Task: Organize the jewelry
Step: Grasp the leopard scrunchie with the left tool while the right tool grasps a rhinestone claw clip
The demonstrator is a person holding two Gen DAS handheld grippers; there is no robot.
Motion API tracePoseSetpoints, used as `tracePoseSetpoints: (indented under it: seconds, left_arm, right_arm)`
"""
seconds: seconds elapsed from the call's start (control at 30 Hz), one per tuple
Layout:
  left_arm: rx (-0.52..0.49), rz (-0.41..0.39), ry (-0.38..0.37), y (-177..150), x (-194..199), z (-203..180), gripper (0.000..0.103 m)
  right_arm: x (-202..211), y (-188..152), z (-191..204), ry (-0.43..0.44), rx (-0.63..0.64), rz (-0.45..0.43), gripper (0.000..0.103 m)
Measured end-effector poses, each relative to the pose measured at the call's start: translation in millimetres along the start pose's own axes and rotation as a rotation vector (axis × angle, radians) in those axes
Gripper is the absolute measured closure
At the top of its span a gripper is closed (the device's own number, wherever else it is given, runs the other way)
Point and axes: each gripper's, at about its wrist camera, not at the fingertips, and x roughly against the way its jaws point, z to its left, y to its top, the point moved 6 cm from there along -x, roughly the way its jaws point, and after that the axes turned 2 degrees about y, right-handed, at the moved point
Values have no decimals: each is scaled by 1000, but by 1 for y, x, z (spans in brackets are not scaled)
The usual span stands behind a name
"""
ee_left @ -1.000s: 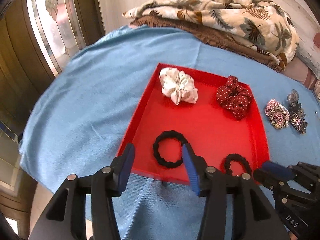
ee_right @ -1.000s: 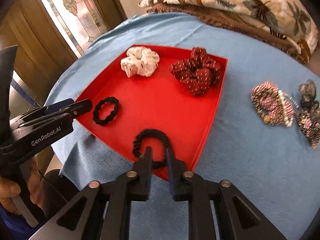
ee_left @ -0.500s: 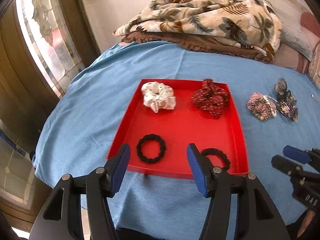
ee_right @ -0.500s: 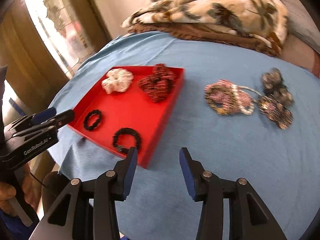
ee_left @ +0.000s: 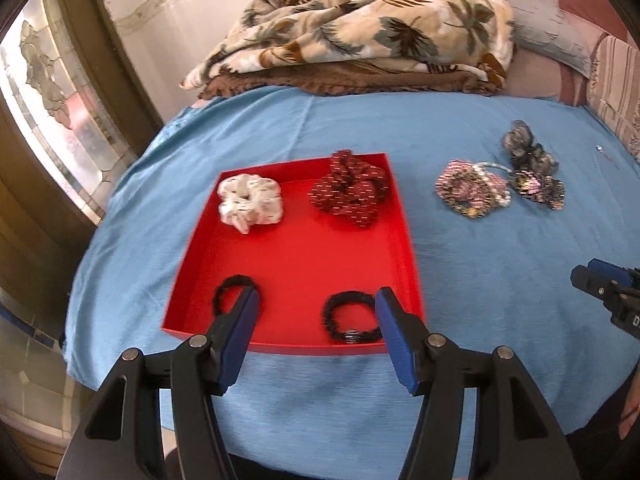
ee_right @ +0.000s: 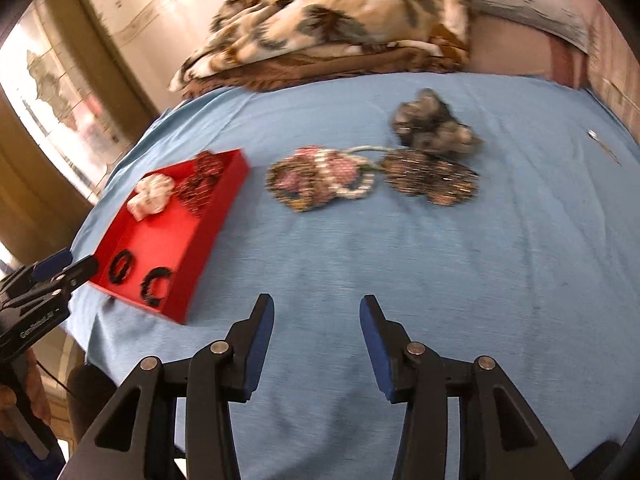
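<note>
A blue sheet [ee_left: 460, 272] covers the bed ahead — folded blankets [ee_left: 360, 28] at the far wall [ee_left: 168, 8], frosted window [ee_left: 52, 92] left.

- The right gripper [ee_right: 317, 320] has let go of the black hair tie [ee_right: 155, 280]: a second ago its jaws were nearly closed around it, now they stand apart with nothing between them, over bare blue cloth [ee_right: 400, 272].
- It has swung off the red tray [ee_right: 208, 224] toward the pile of scrunchies [ee_right: 312, 182].
- The left gripper [ee_left: 316, 312] has drawn back from the tray, its jaws a little wider, empty.
- Both black ties now lie in the tray's near end.
</note>
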Motion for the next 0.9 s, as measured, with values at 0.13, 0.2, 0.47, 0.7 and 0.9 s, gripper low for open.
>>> tracePoseSetpoints:
  seconds: [0.13,0.2,0.47,0.7,0.9]
  left_arm:
    - [4,26,-59,4,-4,-20,43]
    - [-9,30,-79,8,-6,-32,43]
    - [-26,44,-159,37,-33,-79,43]
    - [38,106,-249,70,-78,-106,43]
    - [85,152,-285,93,-121,-118,43]
  right_arm:
    - [6,0,-38,-41,-60,-7,53]
    - [10,1,-60,-59,-102,-15,53]
    - [19,14,-108,-85,-190,-47,50]
    - [9,38,-115,-76,-163,-69,49]
    - [-12,76,-106,-83,-48,-99,45]
